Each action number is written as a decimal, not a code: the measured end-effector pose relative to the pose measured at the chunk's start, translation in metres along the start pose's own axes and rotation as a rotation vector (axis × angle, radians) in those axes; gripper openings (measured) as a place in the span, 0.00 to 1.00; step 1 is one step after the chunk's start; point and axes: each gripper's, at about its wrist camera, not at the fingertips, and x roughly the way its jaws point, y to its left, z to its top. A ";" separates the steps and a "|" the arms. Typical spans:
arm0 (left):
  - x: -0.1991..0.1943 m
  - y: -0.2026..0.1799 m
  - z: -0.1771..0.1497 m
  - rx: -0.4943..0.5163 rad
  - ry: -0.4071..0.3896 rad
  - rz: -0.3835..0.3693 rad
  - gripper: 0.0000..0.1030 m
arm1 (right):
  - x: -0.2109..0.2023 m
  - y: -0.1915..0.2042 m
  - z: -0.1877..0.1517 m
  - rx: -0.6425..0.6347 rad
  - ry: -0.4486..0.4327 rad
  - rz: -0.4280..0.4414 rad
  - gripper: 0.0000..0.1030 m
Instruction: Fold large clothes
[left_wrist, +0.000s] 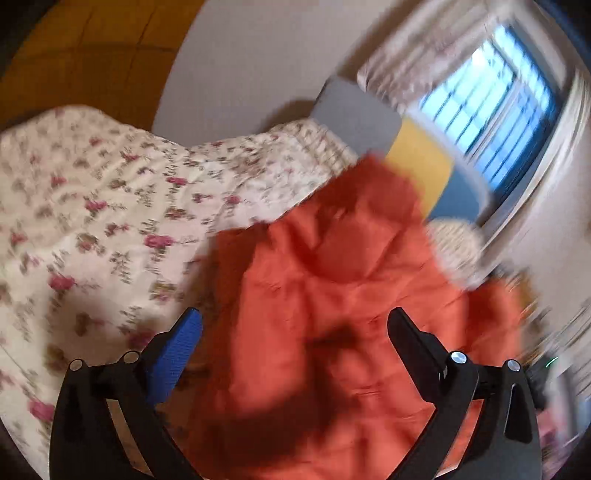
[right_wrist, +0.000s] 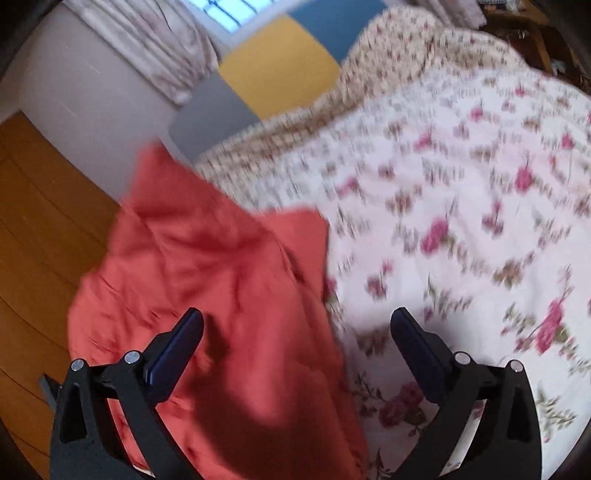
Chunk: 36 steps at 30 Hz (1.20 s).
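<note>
I see an orange garment (left_wrist: 332, 295) lying rumpled on the floral bedspread (left_wrist: 92, 221), near the bed's edge; no neat fold shows yet, so I judge most folding remains. My left gripper (left_wrist: 295, 332) and right gripper (right_wrist: 295, 332) both gape wide, holding nothing; the cloth lies beneath them.

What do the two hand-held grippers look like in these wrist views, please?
The left hand-held gripper has a curved black frame with round silver rivets at its joints; one finger carries a bright blue textured pad, the other looks black from here. The right hand-held gripper has the same black frame and silver rivets, with dark navy pads. No cables, sleeves or hands show.
</note>
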 end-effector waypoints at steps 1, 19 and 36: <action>0.008 0.003 -0.003 0.018 0.010 0.079 0.97 | 0.008 -0.001 -0.002 0.006 0.031 0.021 0.98; 0.002 0.014 -0.061 -0.074 0.240 -0.172 0.51 | -0.028 -0.013 -0.046 0.031 0.146 0.139 0.28; -0.093 -0.064 -0.067 -0.004 -0.089 -0.062 0.97 | -0.113 0.082 -0.053 -0.239 -0.094 0.018 0.82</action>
